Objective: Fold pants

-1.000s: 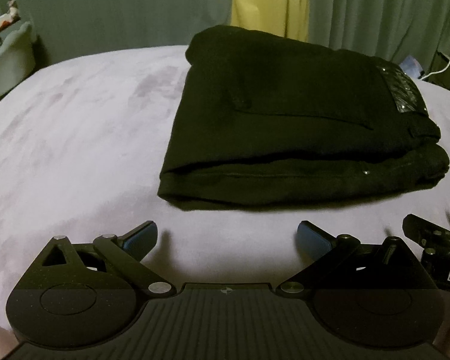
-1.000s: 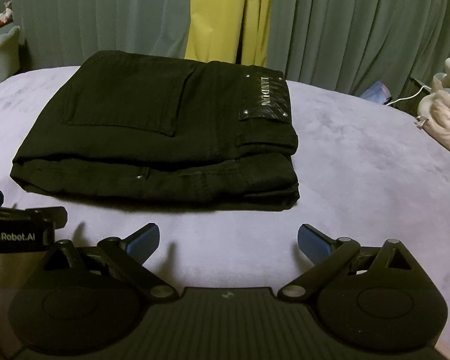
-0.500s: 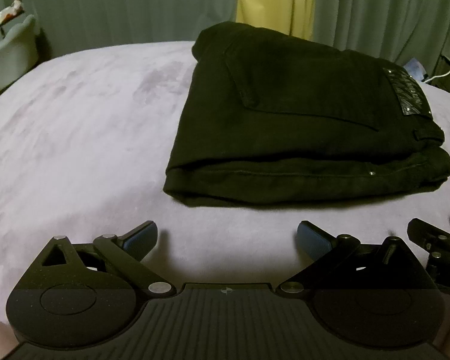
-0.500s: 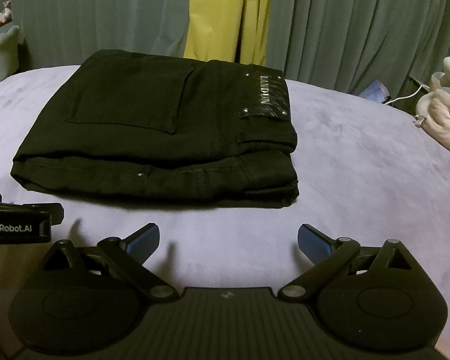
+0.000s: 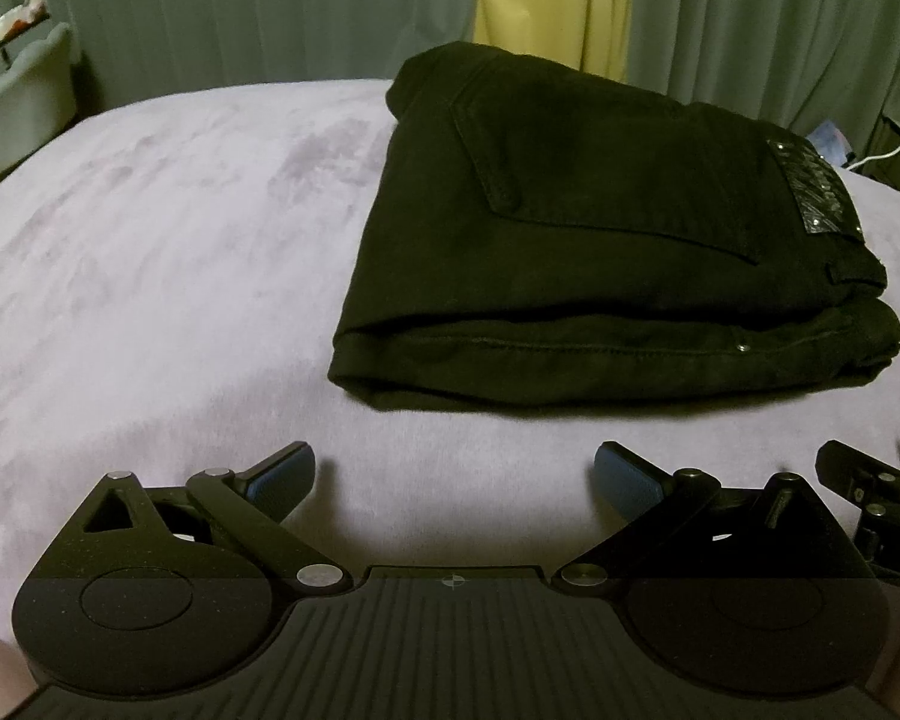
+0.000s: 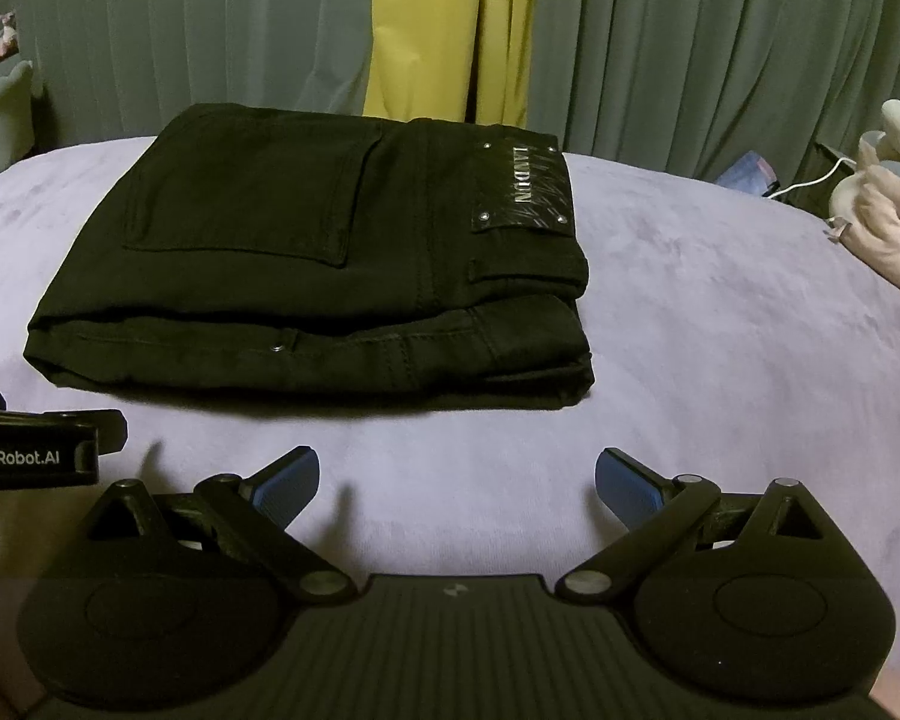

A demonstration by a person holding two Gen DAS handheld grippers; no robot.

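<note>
Black pants [image 5: 606, 240] lie folded into a compact stack on the lilac bed cover [image 5: 150, 276], back pocket and leather waistband patch facing up. In the right wrist view the pants [image 6: 306, 264] sit ahead and to the left. My left gripper [image 5: 455, 468] is open and empty, just short of the stack's near edge. My right gripper [image 6: 456, 474] is open and empty, also short of the near edge. Each gripper's side shows in the other's view: the right one in the left wrist view [image 5: 882, 510], the left one in the right wrist view [image 6: 36, 450].
Green and yellow curtains [image 6: 438, 24] hang behind the bed. A plush toy [image 6: 888, 204], a white cable and a small blue item [image 6: 747, 171] lie at the right edge. A pale chair [image 5: 18, 102] stands at the far left.
Both grippers have drawn back a little from the folded pants and stayed open. The pants have not moved.
</note>
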